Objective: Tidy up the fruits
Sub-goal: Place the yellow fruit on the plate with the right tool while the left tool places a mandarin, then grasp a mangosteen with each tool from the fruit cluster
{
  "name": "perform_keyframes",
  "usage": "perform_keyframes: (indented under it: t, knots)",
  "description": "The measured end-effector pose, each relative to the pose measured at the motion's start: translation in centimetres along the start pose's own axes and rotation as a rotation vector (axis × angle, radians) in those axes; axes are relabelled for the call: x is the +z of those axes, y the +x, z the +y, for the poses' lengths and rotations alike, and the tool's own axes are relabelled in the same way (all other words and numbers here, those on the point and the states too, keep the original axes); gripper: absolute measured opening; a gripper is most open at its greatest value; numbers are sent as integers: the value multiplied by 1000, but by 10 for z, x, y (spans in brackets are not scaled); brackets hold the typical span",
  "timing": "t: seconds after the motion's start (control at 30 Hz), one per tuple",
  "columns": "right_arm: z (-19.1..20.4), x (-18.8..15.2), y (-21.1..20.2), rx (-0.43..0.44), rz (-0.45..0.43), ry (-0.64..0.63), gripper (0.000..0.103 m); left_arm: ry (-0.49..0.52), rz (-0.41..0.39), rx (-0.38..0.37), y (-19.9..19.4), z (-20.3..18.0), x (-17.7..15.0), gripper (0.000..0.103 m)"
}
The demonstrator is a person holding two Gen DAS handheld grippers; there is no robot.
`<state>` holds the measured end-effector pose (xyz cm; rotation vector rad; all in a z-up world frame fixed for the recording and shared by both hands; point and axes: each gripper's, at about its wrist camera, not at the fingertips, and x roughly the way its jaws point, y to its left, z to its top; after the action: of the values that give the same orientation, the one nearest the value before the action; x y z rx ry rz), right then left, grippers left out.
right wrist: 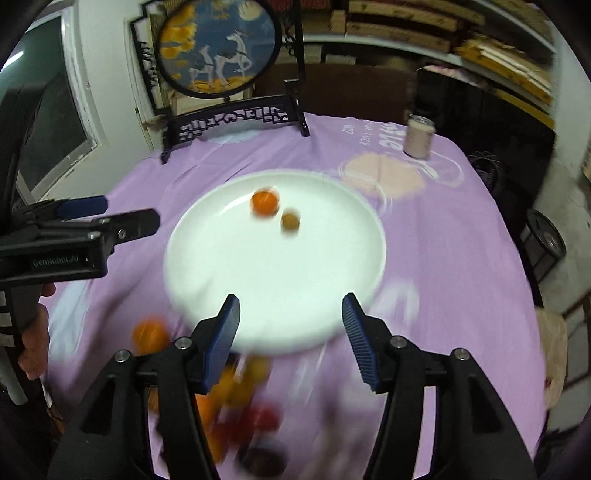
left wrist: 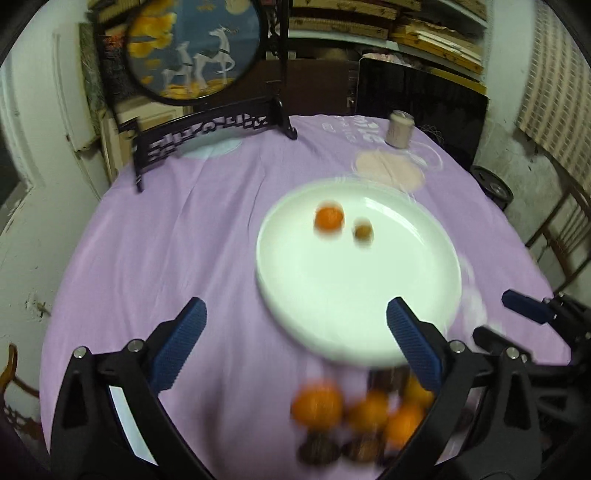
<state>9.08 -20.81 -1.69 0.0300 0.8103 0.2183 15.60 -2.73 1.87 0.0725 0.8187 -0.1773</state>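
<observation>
While blurred — round orange (left wrist: 329, 219), axis untellable

Cluttered home room, purple-clothed table (left wrist: 155, 258), ornamental deer screen (left wrist: 192, 48), stacked boards on shelves (left wrist: 436, 33)

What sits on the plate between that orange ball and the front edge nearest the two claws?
Nothing: in both views that stretch of the white plate is bare. Its only other item is a small brownish fruit, right beside the orange.
</observation>
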Motion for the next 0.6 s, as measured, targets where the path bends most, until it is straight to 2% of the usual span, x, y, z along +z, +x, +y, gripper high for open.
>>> perform_keyframes:
  t: [0.07,0.1,0.17,0.33,0.6]
  knots:
    - [4,-29,-19,24,-21,42,58,-2,-20,-38,-24,-1,-44,100]
    - [5,-36,-25,23,-28,55,58,1,-22,-46,-28,-1,-56,100]
    - [5,-43,-37,8,-33,64,58,17,-18,-24,-39,-2,-81,100]
    - [3,-48,-51,-56,-47,54,58,32,-23,26,-47,2,-101,100]
    - [2,-90,-23,-84,86,28,58,24,38,60,-38,21,-122,100]
